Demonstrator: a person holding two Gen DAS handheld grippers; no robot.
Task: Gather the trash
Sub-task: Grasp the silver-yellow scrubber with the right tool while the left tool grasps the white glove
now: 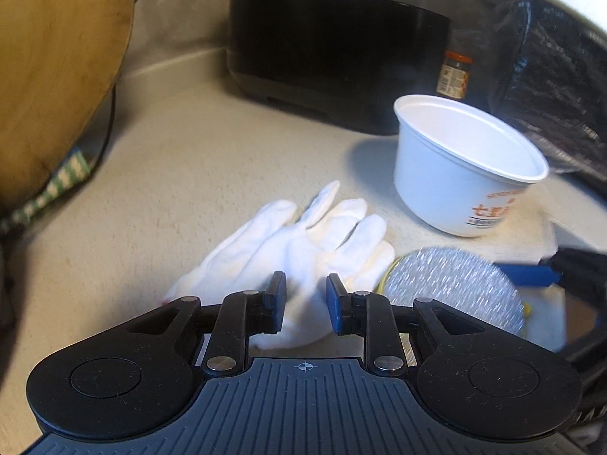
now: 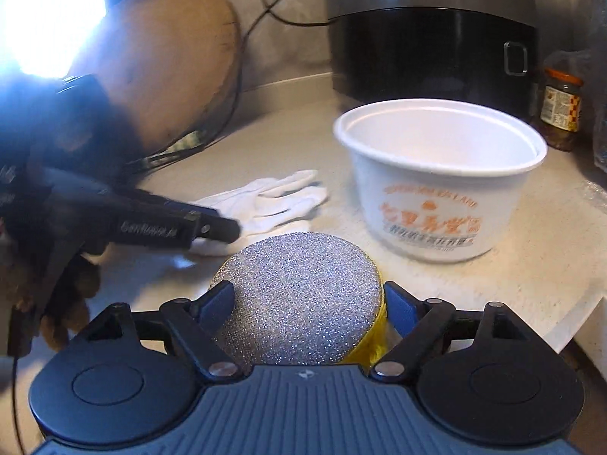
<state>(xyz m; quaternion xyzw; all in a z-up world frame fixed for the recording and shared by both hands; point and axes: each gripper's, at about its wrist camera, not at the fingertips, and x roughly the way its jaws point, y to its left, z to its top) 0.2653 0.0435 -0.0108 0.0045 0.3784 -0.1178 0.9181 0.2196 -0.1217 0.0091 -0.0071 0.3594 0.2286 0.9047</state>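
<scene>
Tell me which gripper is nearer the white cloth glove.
Left. The left gripper hangs right over the white cloth glove, fingers open above its cuff. The right gripper sits off to the side, straddling the silver scouring pad next to the glove.

Holding left gripper [image 1: 305, 309] low with jaws narrowly parted; spreading right gripper [image 2: 305, 309] wide, jaws flanking something round.

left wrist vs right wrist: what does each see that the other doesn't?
Left wrist only: a black bag at the far right, and the left gripper open over the glove.

Right wrist only: the right gripper open around the scrub pad, and bright glare at the top left.

Both: bowl, cooker, jar, board, counter.
</scene>
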